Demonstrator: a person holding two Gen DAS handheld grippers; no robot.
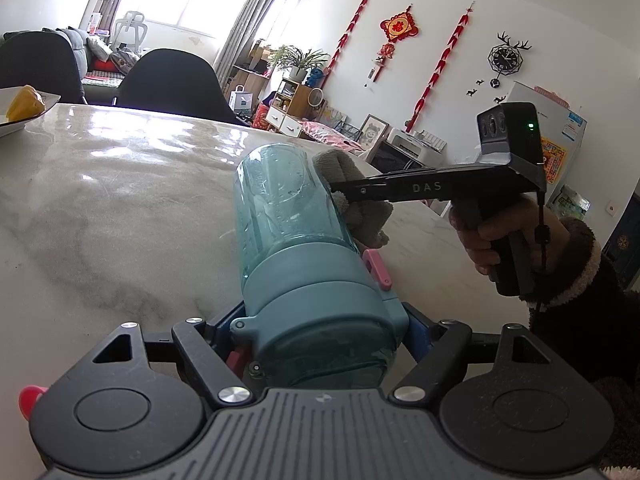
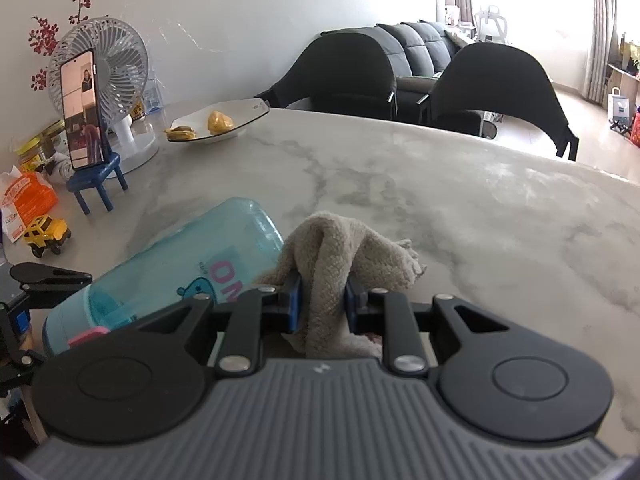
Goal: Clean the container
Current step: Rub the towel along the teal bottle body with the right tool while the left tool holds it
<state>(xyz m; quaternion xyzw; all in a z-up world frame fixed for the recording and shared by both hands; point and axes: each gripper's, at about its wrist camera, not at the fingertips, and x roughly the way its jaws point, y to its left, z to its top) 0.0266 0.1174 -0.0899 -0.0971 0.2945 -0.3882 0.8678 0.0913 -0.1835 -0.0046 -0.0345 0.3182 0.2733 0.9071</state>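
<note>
A see-through teal bottle (image 1: pixel 280 208) with a teal lid (image 1: pixel 320 300) and a pink latch is held tilted above the marble table (image 1: pixel 120 200). My left gripper (image 1: pixel 320 332) is shut on its lid end. From the right, my right gripper (image 1: pixel 340 192) is shut on a grey-beige cloth (image 1: pixel 364 220), and the cloth lies against the bottle's right side. In the right wrist view the cloth (image 2: pixel 332 264) is bunched between the blue pads of the right gripper (image 2: pixel 322 300), beside the bottle (image 2: pixel 180 268). One of the left gripper's fingers (image 2: pixel 48 278) shows at the far left.
A plate (image 2: pixel 240 110) with yellow fruit, a white fan (image 2: pixel 100 80), a phone on a blue stand (image 2: pixel 82 112), a yellow toy truck (image 2: pixel 44 234) and an orange packet (image 2: pixel 28 200) stand along the table's left side. Two black chairs (image 2: pixel 500 88) stand behind the far edge.
</note>
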